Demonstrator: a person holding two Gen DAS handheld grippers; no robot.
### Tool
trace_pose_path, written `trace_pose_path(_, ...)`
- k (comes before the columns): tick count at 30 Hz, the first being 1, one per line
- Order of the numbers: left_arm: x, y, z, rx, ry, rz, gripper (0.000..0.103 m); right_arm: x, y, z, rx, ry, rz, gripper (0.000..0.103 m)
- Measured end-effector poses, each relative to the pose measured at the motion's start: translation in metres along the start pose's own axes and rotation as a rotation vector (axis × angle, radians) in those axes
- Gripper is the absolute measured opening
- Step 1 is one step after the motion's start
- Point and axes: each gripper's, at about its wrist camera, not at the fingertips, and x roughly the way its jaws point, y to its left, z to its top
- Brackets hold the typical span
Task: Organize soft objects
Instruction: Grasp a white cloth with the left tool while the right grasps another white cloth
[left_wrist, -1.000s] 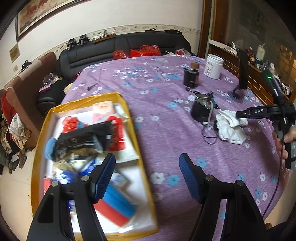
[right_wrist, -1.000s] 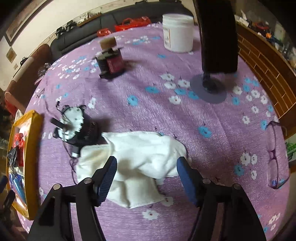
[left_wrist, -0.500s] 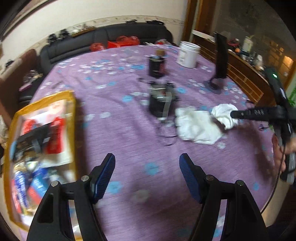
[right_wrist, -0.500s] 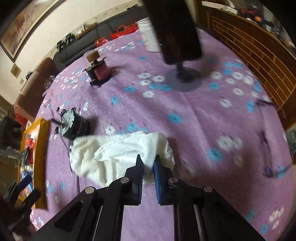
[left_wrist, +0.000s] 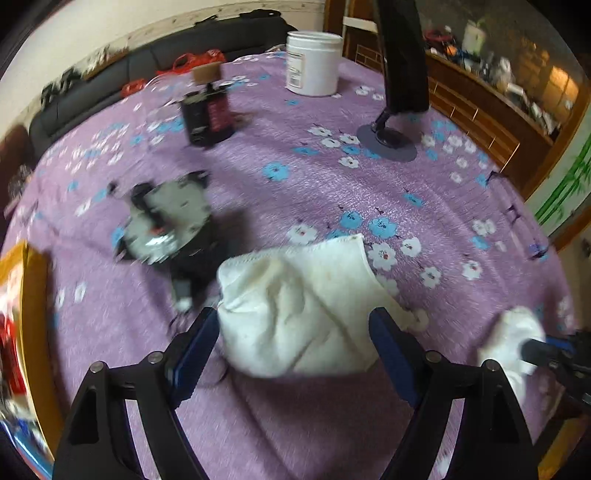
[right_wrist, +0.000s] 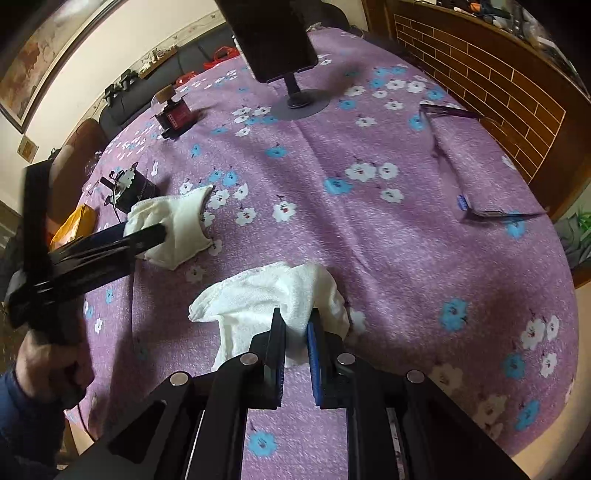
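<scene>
Left wrist: yellow tray (left_wrist: 35, 332) cut off, contents blurred (unreadable).

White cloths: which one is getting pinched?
The nearer white cloth, clamped by the right gripper. The other cloth lies loose between the left gripper's opening jaws.

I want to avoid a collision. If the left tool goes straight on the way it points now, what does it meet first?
Most likely the white towel: it lies between the opening fingers of the left tool, not yet pressed. Beyond it is only the purple tablecloth; depth is hard to judge.
</scene>
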Motion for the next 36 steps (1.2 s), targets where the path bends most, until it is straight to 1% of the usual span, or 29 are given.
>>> trace_pose_path(2, 0.008, -0.005, 0.003, 0.015, 0.003, 0.049, 0.082, -0.002, -0.003, -0.001, 0.001, -0.004, 0.000, 0.012)
trace_pose_path(5, 0.018, -0.006, 0.007, 0.028, -0.024, 0.097, 0.082, -0.004, -0.004, -0.002, -0.001, -0.005, 0.001, 0.012)
trace_pose_path(6, 0.020, -0.004, 0.007, 0.027, -0.039, 0.113, 0.080, -0.004, -0.005, -0.003, -0.001, -0.005, -0.001, 0.012)
trace_pose_path(8, 0.018, 0.000, 0.005, 0.023, -0.071, 0.121, 0.065, -0.005, -0.005, -0.004, -0.003, -0.004, -0.001, 0.012)
trace_pose_path(9, 0.016, 0.000, 0.005, 0.032, -0.082, 0.144, 0.041, -0.005, -0.005, -0.004, -0.006, -0.005, -0.002, 0.012)
trace_pose_path(10, 0.013, 0.001, 0.004, 0.037, -0.089, 0.154, 0.028, -0.005, -0.004, -0.004, -0.010, -0.007, -0.005, 0.012)
trace_pose_path(13, 0.000, 0.011, -0.004, -0.009, -0.094, 0.100, 0.024, -0.005, 0.002, -0.001, -0.024, -0.010, 0.001, 0.012)
trace_pose_path(17, -0.026, 0.019, -0.033, -0.024, -0.091, 0.060, 0.024, 0.000, 0.022, 0.000, -0.071, -0.003, 0.029, 0.012)
trace_pose_path(21, -0.051, 0.025, -0.074, -0.028, -0.067, 0.025, 0.024, 0.010, 0.045, 0.000, -0.121, 0.020, 0.062, 0.012)
trace_pose_path(24, -0.063, 0.033, -0.098, -0.039, -0.051, 0.016, 0.024, 0.021, 0.069, -0.004, -0.183, 0.046, 0.081, 0.012)
trace_pose_path(26, -0.070, 0.041, -0.113, -0.048, -0.041, 0.005, 0.025, 0.030, 0.083, -0.008, -0.224, 0.071, 0.080, 0.012)
trace_pose_path(28, -0.072, 0.046, -0.120, -0.048, -0.032, -0.008, 0.025, 0.039, 0.093, -0.012, -0.261, 0.095, 0.060, 0.012)
trace_pose_path(30, -0.072, 0.051, -0.123, -0.061, -0.032, -0.022, 0.025, 0.044, 0.099, -0.016, -0.293, 0.092, 0.029, 0.013)
trace_pose_path(32, -0.071, 0.052, -0.122, -0.055, -0.032, -0.047, 0.030, 0.046, 0.103, -0.018, -0.318, 0.084, 0.012, 0.014)
trace_pose_path(34, -0.070, 0.048, -0.121, -0.016, -0.029, -0.042, 0.046, 0.046, 0.102, -0.020, -0.321, 0.079, 0.004, 0.014)
trace_pose_path(35, -0.069, 0.046, -0.119, -0.007, -0.027, -0.051, 0.051, 0.047, 0.101, -0.020, -0.317, 0.077, 0.002, 0.014)
trace_pose_path(36, -0.066, 0.044, -0.117, 0.002, -0.022, -0.059, 0.060, 0.046, 0.100, -0.019, -0.315, 0.074, 0.001, 0.014)
